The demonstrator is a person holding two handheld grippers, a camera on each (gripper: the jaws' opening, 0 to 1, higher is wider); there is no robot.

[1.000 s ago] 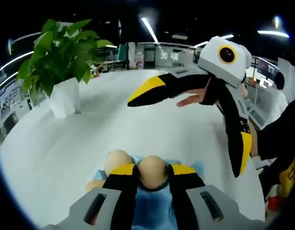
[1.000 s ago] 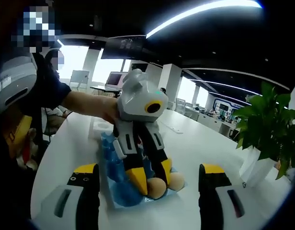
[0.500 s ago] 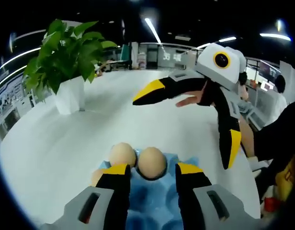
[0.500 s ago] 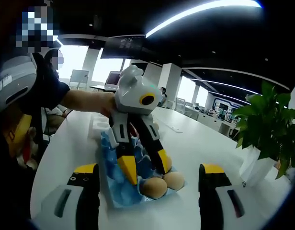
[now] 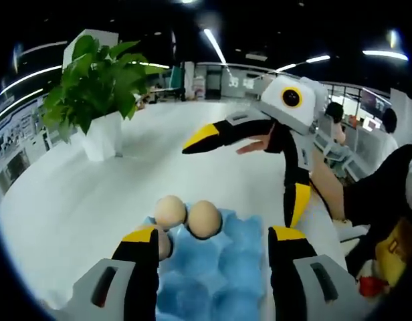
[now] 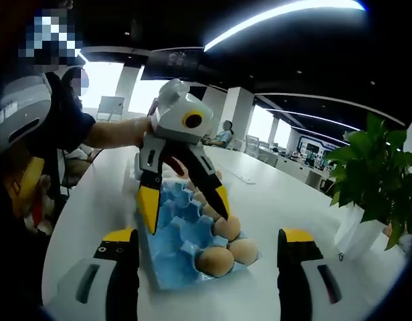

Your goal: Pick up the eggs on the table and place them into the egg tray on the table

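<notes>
Hovering wide-jawed and empty over the blue tray (image 6: 172, 251), the left gripper (image 5: 213, 242) risks clipping the eggs (image 5: 187, 215) seated at its 12 o'clock edge if lowered carelessly, the right gripper (image 6: 202, 251) likewise agape.

Both grippers, left gripper (image 5: 213, 244) and right gripper (image 6: 209, 251), hold jaws spread, empty.
</notes>
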